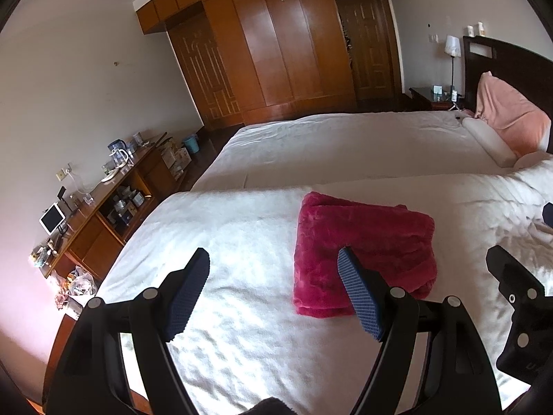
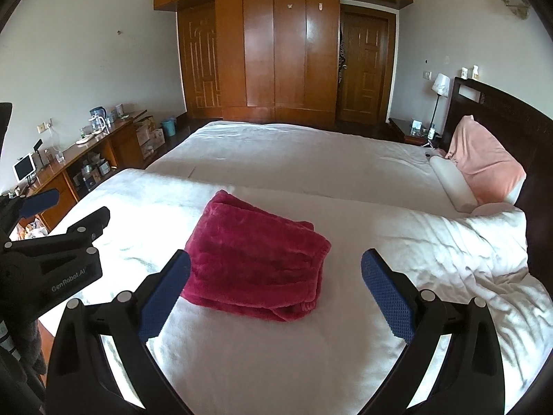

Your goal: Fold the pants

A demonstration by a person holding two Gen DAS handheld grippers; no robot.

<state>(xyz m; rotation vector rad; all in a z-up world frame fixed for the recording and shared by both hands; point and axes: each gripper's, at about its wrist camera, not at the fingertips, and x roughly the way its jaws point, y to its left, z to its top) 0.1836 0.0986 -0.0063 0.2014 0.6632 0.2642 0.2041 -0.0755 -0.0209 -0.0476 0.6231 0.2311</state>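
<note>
Fuzzy crimson pants point(image 1: 363, 242) lie folded into a thick rectangular bundle on the white bed point(image 1: 242, 228). My left gripper point(image 1: 273, 259) is open over bare sheet, its right pad just in front of the bundle's near left corner, nothing between the pads. In the right wrist view the same pants point(image 2: 255, 259) sit ahead of my right gripper point(image 2: 276, 266), which is open; the bundle's near edge lies between and beyond its blue pads without touching them. The left gripper's body point(image 2: 55, 256) shows at that view's left edge.
A pink pillow point(image 2: 484, 162) and a white bolster point(image 2: 452, 183) lie by the dark headboard at right. A wooden wardrobe point(image 2: 287, 55) fills the far wall. A low cabinet point(image 2: 86, 159) with kettles and a small screen runs along the left wall. Rumpled duvet point(image 2: 484, 252) lies right.
</note>
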